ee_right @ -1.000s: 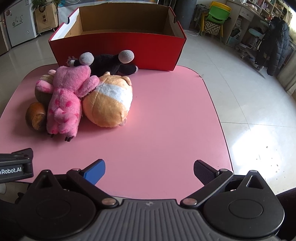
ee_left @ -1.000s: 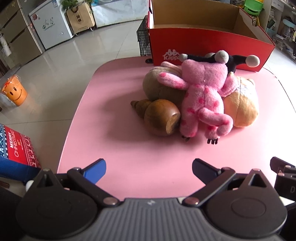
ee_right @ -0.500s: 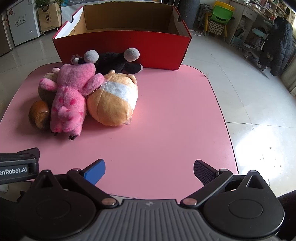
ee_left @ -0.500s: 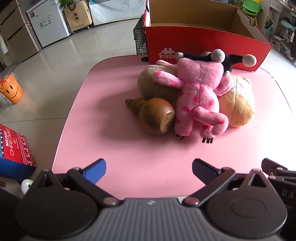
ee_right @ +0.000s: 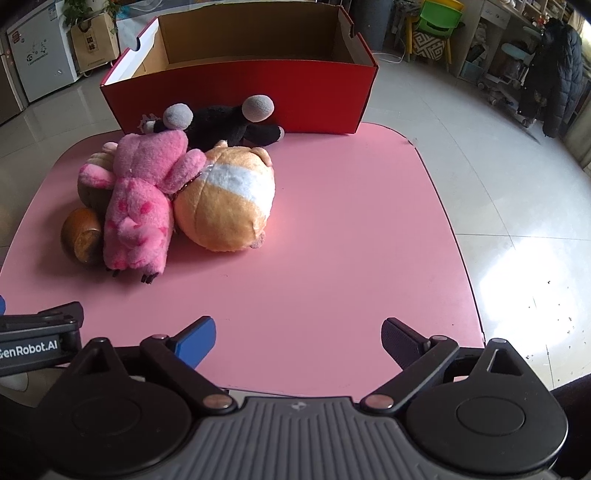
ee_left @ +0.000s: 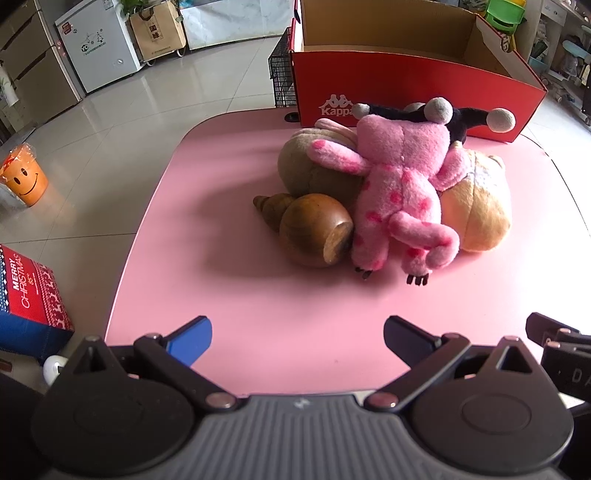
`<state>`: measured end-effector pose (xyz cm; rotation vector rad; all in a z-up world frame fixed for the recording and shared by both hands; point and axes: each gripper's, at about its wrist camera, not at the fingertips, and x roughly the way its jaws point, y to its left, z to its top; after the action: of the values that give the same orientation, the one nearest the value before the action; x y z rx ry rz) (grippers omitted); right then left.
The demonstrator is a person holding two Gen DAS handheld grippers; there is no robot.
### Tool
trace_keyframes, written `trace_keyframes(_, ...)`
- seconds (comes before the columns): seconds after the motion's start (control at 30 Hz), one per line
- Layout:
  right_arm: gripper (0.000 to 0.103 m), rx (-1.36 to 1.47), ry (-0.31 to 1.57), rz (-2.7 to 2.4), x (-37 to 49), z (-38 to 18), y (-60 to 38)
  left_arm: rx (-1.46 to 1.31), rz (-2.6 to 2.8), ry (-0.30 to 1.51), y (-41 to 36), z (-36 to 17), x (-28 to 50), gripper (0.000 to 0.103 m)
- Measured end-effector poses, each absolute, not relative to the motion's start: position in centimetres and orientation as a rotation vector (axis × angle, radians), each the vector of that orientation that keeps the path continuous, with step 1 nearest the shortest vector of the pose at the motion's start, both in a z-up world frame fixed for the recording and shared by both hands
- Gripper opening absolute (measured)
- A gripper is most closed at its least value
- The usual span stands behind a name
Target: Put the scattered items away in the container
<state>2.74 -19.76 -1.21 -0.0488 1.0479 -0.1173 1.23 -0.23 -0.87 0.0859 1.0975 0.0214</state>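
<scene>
A pile of toys lies on the pink table: a pink spotted plush on top, an orange and white plush to its right, a black plush with grey ends behind, a brown wooden gourd and an olive round plush on the left. An open red cardboard box stands behind the pile at the table's far edge. My left gripper is open and empty over the near edge. My right gripper is open and empty, near the front edge, right of the pile.
A black wire basket sits left of the box. On the floor to the left are an orange smiley bucket and a red Christmas box. A white freezer stands far back. A green chair and shelves stand at the right.
Both grippers have drawn back a little from the pile and shifted slightly; the toys appear smaller and more centred. Nothing on the table has moved.
</scene>
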Motion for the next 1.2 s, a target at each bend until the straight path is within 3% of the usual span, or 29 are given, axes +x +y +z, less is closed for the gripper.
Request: trace_keyframes(1.2, 0.090, -0.017, 1.049, -0.060, 4.1, -0.9, -19.5, 0.067, 0.017, 1.094, -0.5, -0.7, 1.8, 0.103)
